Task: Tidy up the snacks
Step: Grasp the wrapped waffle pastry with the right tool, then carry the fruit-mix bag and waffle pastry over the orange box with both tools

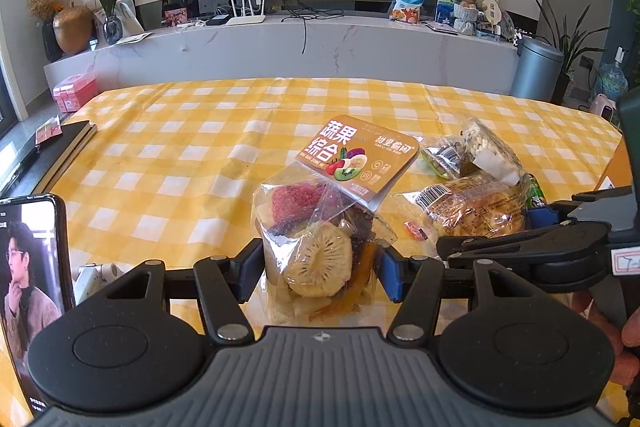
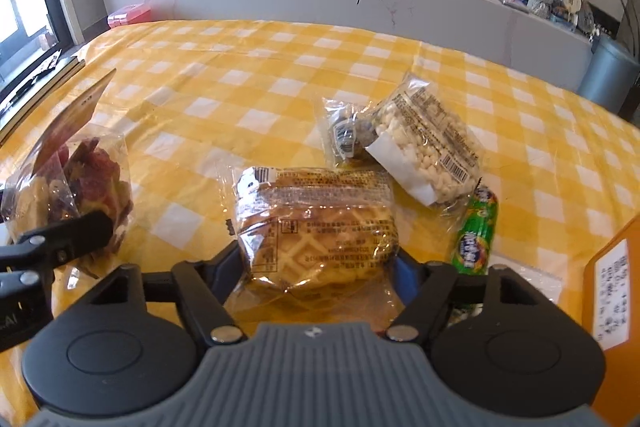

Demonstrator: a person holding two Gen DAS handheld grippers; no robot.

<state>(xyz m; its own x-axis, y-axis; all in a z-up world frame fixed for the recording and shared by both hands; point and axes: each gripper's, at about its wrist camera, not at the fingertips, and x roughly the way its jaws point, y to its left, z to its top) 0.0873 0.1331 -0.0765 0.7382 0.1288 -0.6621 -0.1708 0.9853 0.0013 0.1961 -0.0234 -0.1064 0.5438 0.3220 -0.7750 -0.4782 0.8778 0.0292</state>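
A clear bag of dried fruit point(image 1: 316, 227) with a brown header card stands upright on the yellow checked tablecloth point(image 1: 180, 147). My left gripper point(image 1: 320, 275) is shut on its lower half, a blue pad pressing each side. To its right lies a wrapped waffle cake point(image 2: 316, 227), with my right gripper point(image 2: 316, 271) closed around its near end, both pads against the wrapper. Behind the waffle lie a packet of white puffed bits point(image 2: 424, 143), a small clear packet point(image 2: 344, 135) and a green candy roll point(image 2: 476, 231). The two grippers are side by side, close together.
A phone point(image 1: 32, 287) stands propped at the near left. A dark notebook point(image 1: 68, 147) lies at the table's left edge. An orange carton point(image 2: 612, 287) sits at the near right. A hand point(image 1: 624, 339) shows at the right edge.
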